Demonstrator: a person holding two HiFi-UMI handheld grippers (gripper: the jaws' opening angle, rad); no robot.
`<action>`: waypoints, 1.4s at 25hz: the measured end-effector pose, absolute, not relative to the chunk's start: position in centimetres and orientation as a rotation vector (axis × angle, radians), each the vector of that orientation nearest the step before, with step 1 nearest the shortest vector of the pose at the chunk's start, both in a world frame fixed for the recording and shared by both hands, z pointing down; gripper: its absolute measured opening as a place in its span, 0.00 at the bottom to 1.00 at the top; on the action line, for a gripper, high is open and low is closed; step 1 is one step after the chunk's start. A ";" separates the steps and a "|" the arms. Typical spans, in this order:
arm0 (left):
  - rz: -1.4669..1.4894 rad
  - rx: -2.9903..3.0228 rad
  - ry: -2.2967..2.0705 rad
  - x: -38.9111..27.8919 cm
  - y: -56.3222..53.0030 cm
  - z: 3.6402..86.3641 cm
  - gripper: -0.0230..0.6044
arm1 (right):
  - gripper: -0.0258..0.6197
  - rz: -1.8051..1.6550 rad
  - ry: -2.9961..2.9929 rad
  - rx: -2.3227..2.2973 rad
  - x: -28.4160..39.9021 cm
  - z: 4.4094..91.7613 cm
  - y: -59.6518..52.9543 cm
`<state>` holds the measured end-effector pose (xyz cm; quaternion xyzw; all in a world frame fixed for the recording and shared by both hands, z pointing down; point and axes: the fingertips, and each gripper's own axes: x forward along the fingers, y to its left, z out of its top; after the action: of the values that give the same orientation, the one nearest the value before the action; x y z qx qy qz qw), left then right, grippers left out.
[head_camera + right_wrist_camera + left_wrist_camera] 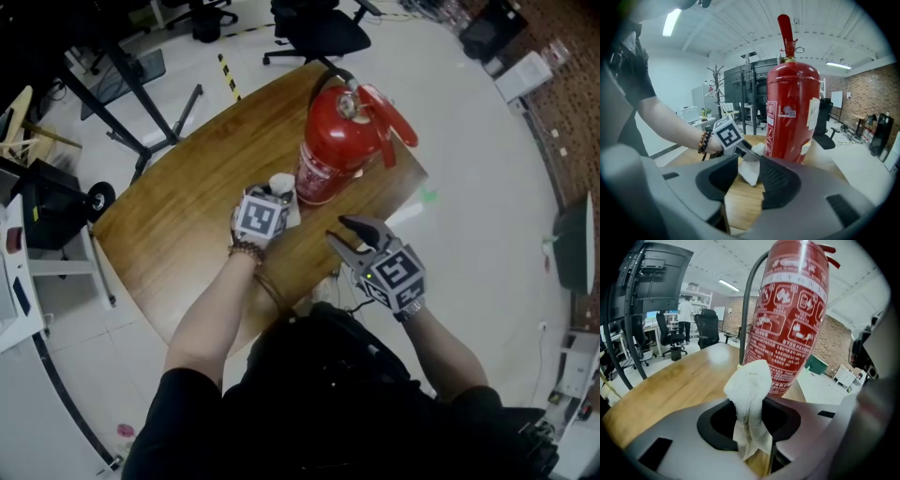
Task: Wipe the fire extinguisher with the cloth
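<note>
1. The far right corner of the table (178, 216) is occupied by the upright extinguisher (336, 141).
2. Its near-left flank is blocked by the left gripper (278, 199) and the cloth (281, 184) clamped in it.
3. Open tabletop is left on the left side, and between the extinguisher and the right gripper (354, 236).

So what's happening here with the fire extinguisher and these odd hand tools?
A person holds a gripper in each hand. The left gripper has its jaws closed on a white cloth, held close to the lower body of the red fire extinguisher standing on the wooden table. The right gripper hovers nearby, jaws open and empty.
</note>
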<state>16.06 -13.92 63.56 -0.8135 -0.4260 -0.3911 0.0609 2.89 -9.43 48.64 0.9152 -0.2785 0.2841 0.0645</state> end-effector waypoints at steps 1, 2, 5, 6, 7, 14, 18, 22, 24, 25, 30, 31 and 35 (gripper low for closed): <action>-1.156 -2.482 -1.295 16.4 -14.2 62.6 0.24 | 0.31 0.855 -0.834 2.765 2.8 48.6 -9.5; -1.125 -2.501 -1.300 16.8 -14.6 61.5 0.24 | 0.30 0.853 -0.830 2.765 2.8 48.6 -9.6; -1.016 -2.573 -1.327 17.8 -15.5 57.2 0.24 | 0.30 0.849 -0.825 2.765 2.7 48.7 -10.1; -0.978 -2.601 -1.345 18.1 -15.6 55.4 0.24 | 0.30 0.850 -0.825 2.765 2.7 48.6 -10.3; -0.943 -2.626 -1.360 18.3 -15.8 53.8 0.24 | 0.30 0.850 -0.826 2.766 2.6 48.6 -10.5; -0.638 -2.731 -1.453 19.5 -16.9 41.7 0.24 | 0.30 0.829 -0.845 2.755 2.6 48.3 -11.6; -0.457 -2.724 -1.527 19.5 -16.2 34.9 0.24 | 0.30 0.828 -0.854 2.756 2.7 48.3 -11.2; -0.323 -2.703 -1.560 19.6 -15.8 30.0 0.24 | 0.30 0.831 -0.877 2.754 2.8 48.7 -11.0; -0.280 -2.692 -1.574 19.7 -15.5 28.2 0.24 | 0.30 0.830 -0.894 2.754 3.1 48.8 -10.7; -0.262 -2.682 -1.576 19.9 -15.3 27.4 0.24 | 0.30 0.827 -0.903 2.753 3.3 48.8 -10.5; -0.245 -2.628 -1.584 20.8 -13.8 26.3 0.24 | 0.30 0.804 -0.939 2.751 4.8 48.2 -9.4; -0.254 -2.612 -1.600 20.9 -13.2 26.6 0.24 | 0.30 0.801 -0.942 2.751 5.1 48.1 -9.0; -0.320 -2.551 -1.708 21.0 -11.0 28.2 0.24 | 0.30 0.803 -0.958 2.761 6.0 48.0 -7.8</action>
<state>21.01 -11.00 28.16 -0.8261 -0.5532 -0.1036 0.0277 5.96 -7.76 48.03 0.9097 -0.3154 0.2645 0.0553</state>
